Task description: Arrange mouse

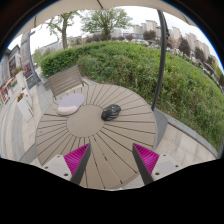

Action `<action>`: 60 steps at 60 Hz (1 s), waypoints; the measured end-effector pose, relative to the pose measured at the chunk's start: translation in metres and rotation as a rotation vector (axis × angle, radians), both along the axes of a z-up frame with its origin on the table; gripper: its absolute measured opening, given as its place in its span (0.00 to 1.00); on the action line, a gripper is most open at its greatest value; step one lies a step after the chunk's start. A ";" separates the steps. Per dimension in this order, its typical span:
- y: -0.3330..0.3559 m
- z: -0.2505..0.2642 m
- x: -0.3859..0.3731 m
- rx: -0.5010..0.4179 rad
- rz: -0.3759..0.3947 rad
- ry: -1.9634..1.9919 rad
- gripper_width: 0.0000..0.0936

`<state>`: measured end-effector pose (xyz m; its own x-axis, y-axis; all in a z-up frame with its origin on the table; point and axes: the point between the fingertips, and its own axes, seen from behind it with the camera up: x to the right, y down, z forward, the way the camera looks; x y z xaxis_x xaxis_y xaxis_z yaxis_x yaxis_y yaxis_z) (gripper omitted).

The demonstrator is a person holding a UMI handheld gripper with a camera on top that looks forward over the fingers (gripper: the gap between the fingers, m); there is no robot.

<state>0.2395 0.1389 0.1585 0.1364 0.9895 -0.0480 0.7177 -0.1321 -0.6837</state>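
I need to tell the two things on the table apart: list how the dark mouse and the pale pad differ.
The mouse is dark, small and domed; the pad is pale, larger and flat. The mouse lies near the centre of the round slatted table; the pad lies nearer the table's far edge, by the chair. Both rest on the table, beyond the fingers of the open hand-held gripper.

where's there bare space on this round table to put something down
Bare slats lie between the open gripper and the mouse, and across the round table below the mouse pad. Only the far edge is occupied.
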 end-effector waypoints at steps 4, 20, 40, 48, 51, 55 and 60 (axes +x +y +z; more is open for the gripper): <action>-0.005 -0.006 -0.012 0.003 -0.009 0.004 0.92; -0.021 -0.037 -0.072 0.013 -0.021 0.047 0.92; -0.020 -0.096 -0.157 0.044 -0.039 0.080 0.92; -0.011 -0.119 -0.187 0.049 -0.058 0.079 0.92; -0.007 -0.127 -0.197 0.053 -0.066 0.073 0.93; -0.001 -0.137 -0.209 0.060 -0.082 0.064 0.92; 0.002 -0.149 -0.222 0.058 -0.097 0.052 0.92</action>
<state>0.0180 0.1411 0.0094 0.2306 0.9731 -0.0003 0.6671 -0.1583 -0.7280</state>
